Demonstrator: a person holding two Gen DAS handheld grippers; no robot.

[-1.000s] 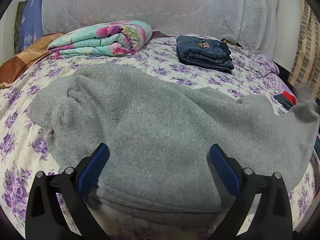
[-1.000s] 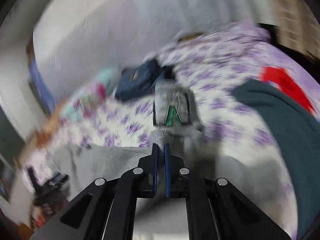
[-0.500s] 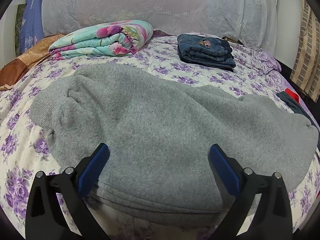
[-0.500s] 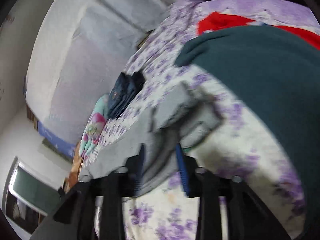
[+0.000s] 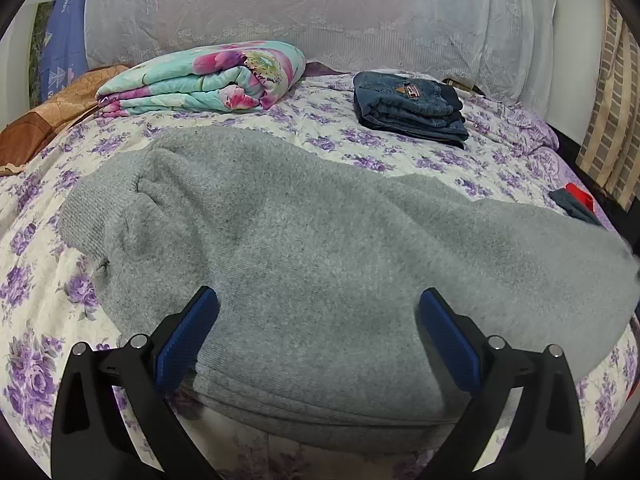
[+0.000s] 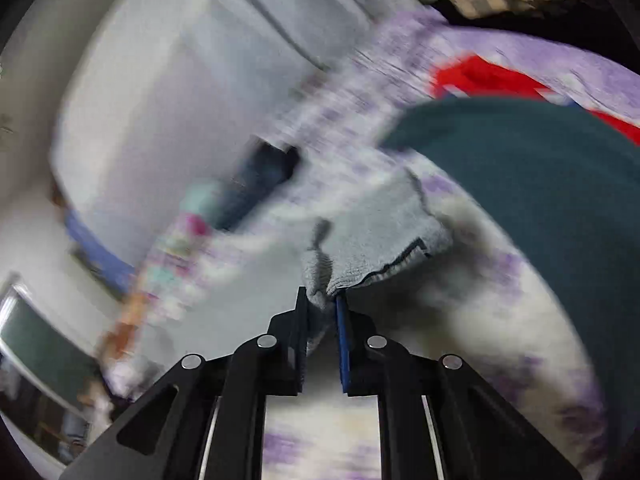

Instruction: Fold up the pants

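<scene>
At the right edge of the bed [image 5: 256, 128], the right gripper [image 6: 322, 304], just closing, clenches the grey pants [image 5: 340, 248] hem and should carry it flat toward the left edge, while the left gripper [image 5: 316, 312] stays released.

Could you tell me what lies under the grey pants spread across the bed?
The grey pants lie on the purple-flowered bedsheet, which shows all around them. Whatever is directly beneath the fabric is covered and cannot be seen.

Soft, even indoor light; left view sharp with fisheye-bowed, dark-vignetted edges, right view heavily motion-blurred.
</scene>
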